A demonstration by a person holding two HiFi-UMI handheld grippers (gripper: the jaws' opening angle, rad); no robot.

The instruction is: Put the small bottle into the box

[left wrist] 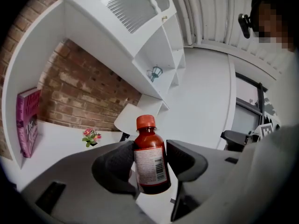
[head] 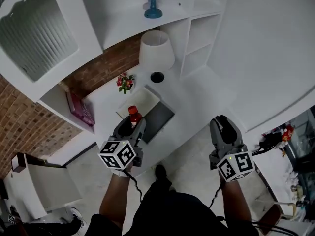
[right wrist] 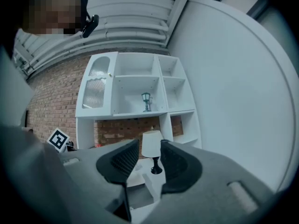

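My left gripper (head: 132,126) is shut on the small bottle (head: 133,114), a dark red-brown bottle with an orange-red cap and a white label. In the left gripper view the bottle (left wrist: 150,158) stands upright between the two pads, which press on its sides. Just beyond it on the white desk lies the box (head: 158,120), open, with a dark inside and a white lid (head: 139,101) folded back. My right gripper (head: 222,124) hangs off to the right of the desk, open, with nothing between its jaws (right wrist: 149,154).
A white lamp (head: 156,53) stands at the back of the desk, with a small pot of flowers (head: 125,82) to its left. A pink book (head: 81,110) leans in the left niche. White shelves with a blue lantern (head: 153,1) rise behind.
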